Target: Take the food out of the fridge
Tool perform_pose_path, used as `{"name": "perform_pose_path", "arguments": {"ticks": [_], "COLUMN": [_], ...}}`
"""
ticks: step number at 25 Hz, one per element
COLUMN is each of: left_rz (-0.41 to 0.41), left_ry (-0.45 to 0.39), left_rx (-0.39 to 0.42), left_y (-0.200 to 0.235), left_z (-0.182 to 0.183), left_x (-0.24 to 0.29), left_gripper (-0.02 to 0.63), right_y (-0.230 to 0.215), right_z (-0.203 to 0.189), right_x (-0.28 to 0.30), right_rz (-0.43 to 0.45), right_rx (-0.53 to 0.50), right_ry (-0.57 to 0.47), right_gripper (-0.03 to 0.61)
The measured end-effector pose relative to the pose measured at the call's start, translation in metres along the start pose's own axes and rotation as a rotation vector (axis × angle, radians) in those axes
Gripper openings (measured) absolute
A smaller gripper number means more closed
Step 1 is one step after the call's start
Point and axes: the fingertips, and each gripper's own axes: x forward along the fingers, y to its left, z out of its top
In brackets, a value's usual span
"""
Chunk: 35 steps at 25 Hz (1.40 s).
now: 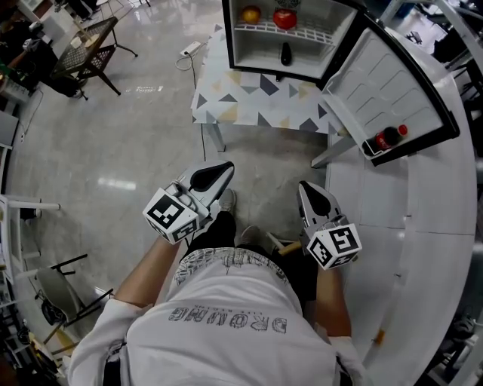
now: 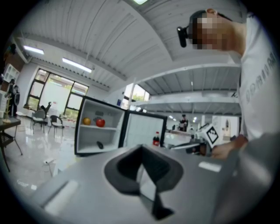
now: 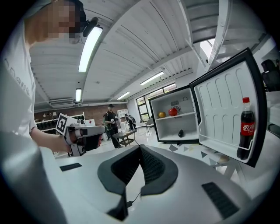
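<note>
Head view, left gripper, right gripper forward

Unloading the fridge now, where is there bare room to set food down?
Bare: the patterned tabletop in front of the fridge, and the white counter beside its door. Crowded: the top shelf, with an orange and a red fruit.

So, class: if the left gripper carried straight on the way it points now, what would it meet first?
Probably the open fridge door, near the bottle standing in it. Nothing shows between it and the left gripper, though depth is hard to judge.
</note>
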Motion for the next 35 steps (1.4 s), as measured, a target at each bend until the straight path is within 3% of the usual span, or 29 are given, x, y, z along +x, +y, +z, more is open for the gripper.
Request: {"name": "perform_pose_path", "arguments": {"ticks": [10, 35], "left_rz": [-0.026, -0.086], "left_ry": [0.010, 0.025], "left_rx": [-0.011, -0.065], "left_y": [0.040, 0.183], "left_z": [0.001, 0.010], "left_x": [0.021, 0.090], "left_gripper": [0.008, 0.007], "right_y": [-0.018, -0.067], "right_z": [0.012, 0.047], "right_x": [0.036, 0.175], "right_rz": [-0.013, -0.065], "right_rx": [0.050, 0.044], "right_ry": [-0.012, 0.037], "right_gripper": [0.002, 0.002]}}
